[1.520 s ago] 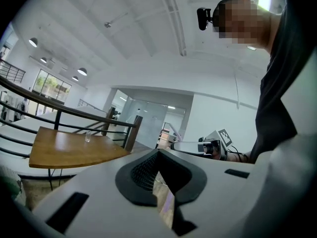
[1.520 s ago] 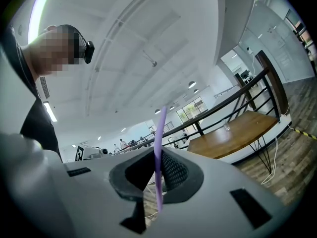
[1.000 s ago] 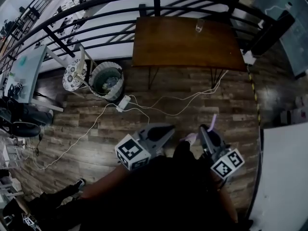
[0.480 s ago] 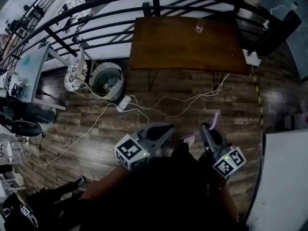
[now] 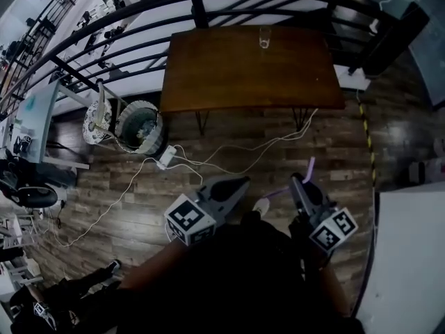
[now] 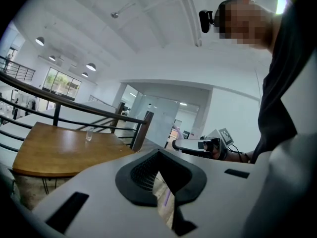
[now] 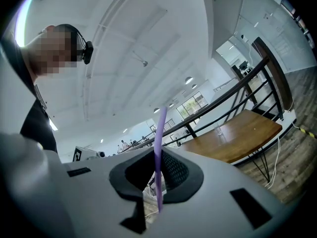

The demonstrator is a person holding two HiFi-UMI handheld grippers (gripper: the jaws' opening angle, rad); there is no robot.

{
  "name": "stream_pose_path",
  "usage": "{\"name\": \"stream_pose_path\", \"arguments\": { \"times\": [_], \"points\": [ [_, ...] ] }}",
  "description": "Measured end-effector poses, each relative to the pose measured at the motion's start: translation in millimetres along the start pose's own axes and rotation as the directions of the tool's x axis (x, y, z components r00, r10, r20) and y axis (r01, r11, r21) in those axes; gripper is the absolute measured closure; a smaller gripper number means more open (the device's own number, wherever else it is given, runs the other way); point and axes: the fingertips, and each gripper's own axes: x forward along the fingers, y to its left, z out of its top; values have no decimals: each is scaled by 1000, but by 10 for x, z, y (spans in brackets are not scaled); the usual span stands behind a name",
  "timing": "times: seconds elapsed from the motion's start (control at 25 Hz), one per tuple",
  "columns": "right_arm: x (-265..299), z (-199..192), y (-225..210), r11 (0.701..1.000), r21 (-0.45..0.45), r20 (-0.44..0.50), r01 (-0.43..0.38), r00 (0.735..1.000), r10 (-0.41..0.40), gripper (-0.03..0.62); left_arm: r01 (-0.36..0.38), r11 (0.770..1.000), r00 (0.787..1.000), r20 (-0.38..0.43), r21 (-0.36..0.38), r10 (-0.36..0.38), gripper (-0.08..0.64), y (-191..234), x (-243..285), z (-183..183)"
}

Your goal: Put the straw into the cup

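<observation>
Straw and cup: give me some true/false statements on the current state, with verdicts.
1. The right gripper is shut on the purple straw. True.
2. The straw is in the cup. False: the straw is in the right gripper, well apart from the cup.
3. The cup stands on the wooden table. True.
4. The left gripper holds the cup. False: nothing is between its jaws.
</observation>
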Motion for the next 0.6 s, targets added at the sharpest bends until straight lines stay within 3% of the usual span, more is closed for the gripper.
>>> {"name": "stream_pose_path", "arguments": {
  "times": [0.2, 0.6],
  "points": [
    [-218, 271, -441, 1000, -6, -6, -4, 1000, 4, 561, 8, 1000, 1000, -4, 18, -8, 549, -148, 535, 92],
    [-486, 451, -876, 1000, 17, 25, -2, 1000, 1, 561, -24, 999, 1000, -5, 43, 24, 549, -222, 929, 181]
  ]
}}
